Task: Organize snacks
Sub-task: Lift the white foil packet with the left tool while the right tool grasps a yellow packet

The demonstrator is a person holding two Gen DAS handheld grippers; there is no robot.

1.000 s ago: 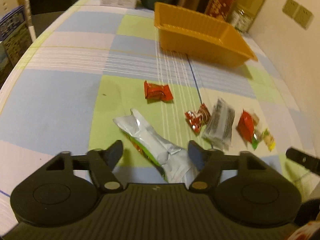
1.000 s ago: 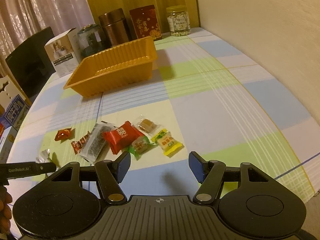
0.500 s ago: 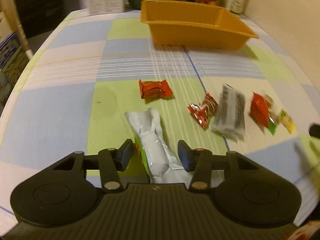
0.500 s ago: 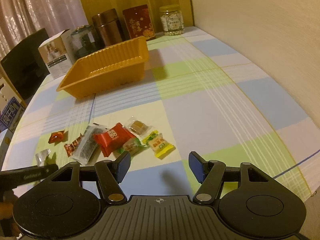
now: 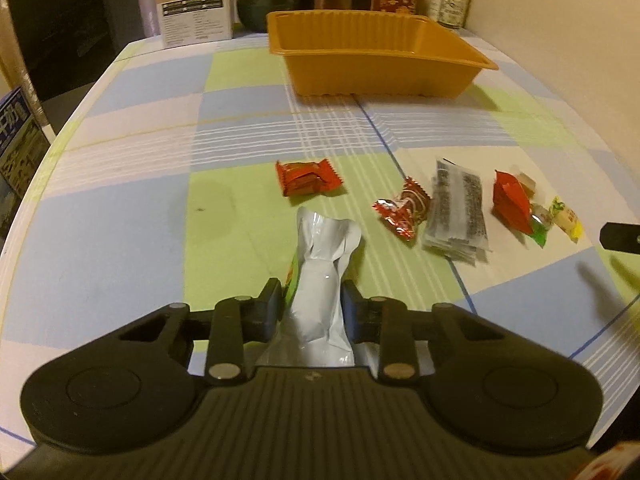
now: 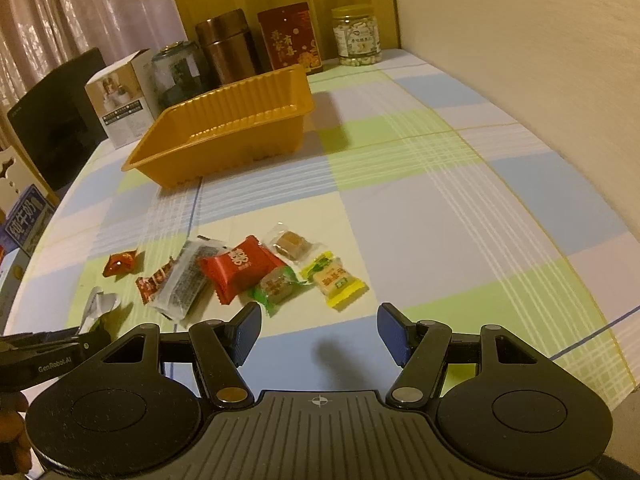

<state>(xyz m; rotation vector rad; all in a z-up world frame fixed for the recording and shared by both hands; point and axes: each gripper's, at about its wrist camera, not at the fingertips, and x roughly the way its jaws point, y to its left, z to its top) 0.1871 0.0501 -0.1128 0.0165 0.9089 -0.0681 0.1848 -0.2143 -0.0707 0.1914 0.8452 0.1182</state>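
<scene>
A long silver snack packet [image 5: 320, 280] lies on the checked tablecloth, and my left gripper [image 5: 312, 304] has its jaws closing on the near end, pads touching both sides. Beyond it lie a red packet [image 5: 308, 178], a red-and-white sweet [image 5: 402, 210], a dark seaweed packet [image 5: 456, 212] and another red packet [image 5: 510, 202]. The orange tray [image 5: 380, 76] stands empty at the back. My right gripper [image 6: 320, 332] hovers open over bare cloth, just short of a green sweet [image 6: 276, 288] and a yellow sweet [image 6: 336, 280].
Behind the tray stand a white box [image 6: 120, 108], a copper canister [image 6: 228, 48], a red tin [image 6: 290, 38] and a jar [image 6: 358, 38]. A wall [image 6: 520, 60] runs along the table's right side. A dark screen [image 6: 56, 120] stands past the left edge.
My left gripper's jaws have narrowed from wide apart to touching the silver packet, and the gripper has rolled so the packet now points straight ahead. The right gripper has stayed still.
</scene>
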